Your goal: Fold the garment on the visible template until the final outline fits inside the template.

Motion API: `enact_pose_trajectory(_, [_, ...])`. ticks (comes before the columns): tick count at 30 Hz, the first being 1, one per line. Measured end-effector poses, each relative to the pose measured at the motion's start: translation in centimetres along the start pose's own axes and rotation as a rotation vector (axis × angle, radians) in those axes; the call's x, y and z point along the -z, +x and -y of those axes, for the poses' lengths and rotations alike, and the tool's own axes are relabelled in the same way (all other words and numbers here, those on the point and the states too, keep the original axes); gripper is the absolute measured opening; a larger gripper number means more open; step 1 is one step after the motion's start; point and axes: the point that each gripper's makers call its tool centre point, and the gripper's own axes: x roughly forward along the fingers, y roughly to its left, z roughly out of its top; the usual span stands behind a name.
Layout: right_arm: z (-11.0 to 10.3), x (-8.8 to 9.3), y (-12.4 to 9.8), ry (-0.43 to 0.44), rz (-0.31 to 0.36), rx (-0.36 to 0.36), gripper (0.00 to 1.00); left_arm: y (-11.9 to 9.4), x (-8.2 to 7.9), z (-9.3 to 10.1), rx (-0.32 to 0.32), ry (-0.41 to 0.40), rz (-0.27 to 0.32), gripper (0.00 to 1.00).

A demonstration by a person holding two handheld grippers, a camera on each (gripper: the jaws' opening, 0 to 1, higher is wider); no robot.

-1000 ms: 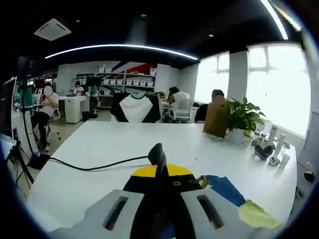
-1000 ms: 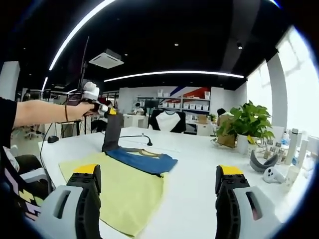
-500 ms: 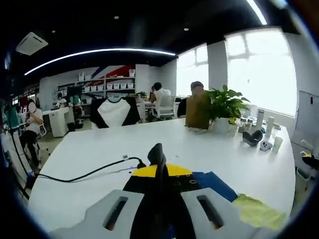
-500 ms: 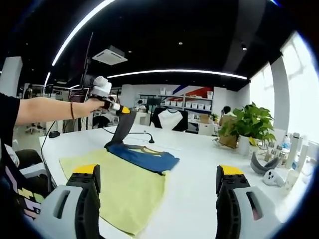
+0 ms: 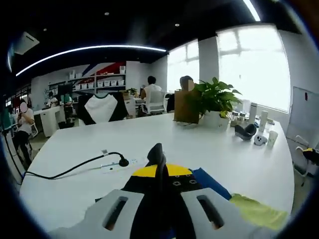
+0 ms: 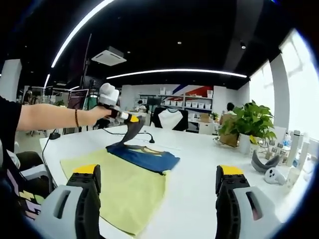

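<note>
A blue garment (image 6: 144, 157) lies on the far part of a yellow-green template cloth (image 6: 124, 189) on the white table. Its dark part (image 6: 130, 134) is lifted off the table, and my left gripper (image 6: 130, 119), held by a person's hand, is shut on it. In the left gripper view that gripper (image 5: 158, 152) is closed on the dark fabric (image 5: 159, 199), with the blue garment (image 5: 209, 181) and the template (image 5: 254, 211) at lower right. My right gripper (image 6: 159, 199) hangs open over the template's near edge, holding nothing.
A black cable (image 5: 70, 169) crosses the table (image 5: 164, 134) to the left. A potted plant (image 6: 249, 124), a headset (image 6: 260, 164) and small bottles stand at the right end. People sit at desks behind, near a black-and-white shirt (image 5: 99, 107) on display.
The left gripper has carried the lifted dark fabric to the right and lower, over the blue garment; its view has swung along. The right gripper has stayed put and open.
</note>
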Motion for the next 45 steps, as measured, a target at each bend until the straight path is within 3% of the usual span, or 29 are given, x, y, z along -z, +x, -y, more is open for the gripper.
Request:
enact_pose_trajectory(5, [0.1, 0.1, 0.1, 0.009, -0.004, 0.004, 0.98, 0.6, 0.6, 0.6, 0.02, -0.041, -0.007, 0.03])
enact_pose_trajectory(9, [-0.1, 0.3, 0.2, 0.011, -0.01, -0.002, 0.98, 1.1, 1.4, 0.6, -0.003, -0.037, -0.011, 0.03])
enact_pose_trajectory(11, [-0.2, 0.2, 0.2, 0.01, -0.005, -0.008, 0.97, 1.4, 2.3, 1.3, 0.019, -0.122, -0.019, 0.03])
enact_pose_trajectory(14, [-0.3, 0.1, 0.1, -0.007, -0.007, -0.004, 0.98, 2.0, 3.8, 1.5, 0.007, -0.095, -0.044, 0.03])
enact_pose_trajectory(17, [-0.2, 0.1, 0.0, -0.004, -0.007, -0.001, 0.98, 2.6, 5.0, 2.1, 0.026, -0.123, -0.045, 0.03])
enact_pose_trajectory(22, [0.2, 0.2, 0.0, 0.001, -0.009, 0.005, 0.98, 3.2, 6.0, 2.8, 0.03, -0.104, -0.056, 0.03])
enact_pose_trajectory(34, [0.3, 0.0, -0.1, -0.014, -0.001, 0.01, 0.98, 4.6, 8.5, 4.4, 0.072, -0.148, -0.063, 0.04])
enact_pose_trajectory(37, [0.1, -0.1, -0.2, -0.023, 0.004, 0.006, 0.98, 5.0, 9.3, 4.1, 0.048, -0.072, -0.074, 0.04])
enact_pose_trajectory(40, [0.1, -0.3, -0.2, -0.028, 0.011, 0.008, 0.98, 5.3, 9.8, 4.2, 0.056, -0.098, -0.086, 0.04])
enact_pose_trajectory(41, [0.1, -0.3, -0.2, -0.027, 0.01, 0.007, 0.98, 5.5, 10.3, 4.5, 0.066, -0.153, -0.096, 0.04])
enact_pose_trajectory(45, [0.1, 0.0, -0.1, -0.027, 0.001, 0.003, 0.98, 6.1, 11.2, 4.8, 0.067, -0.179, -0.112, 0.04])
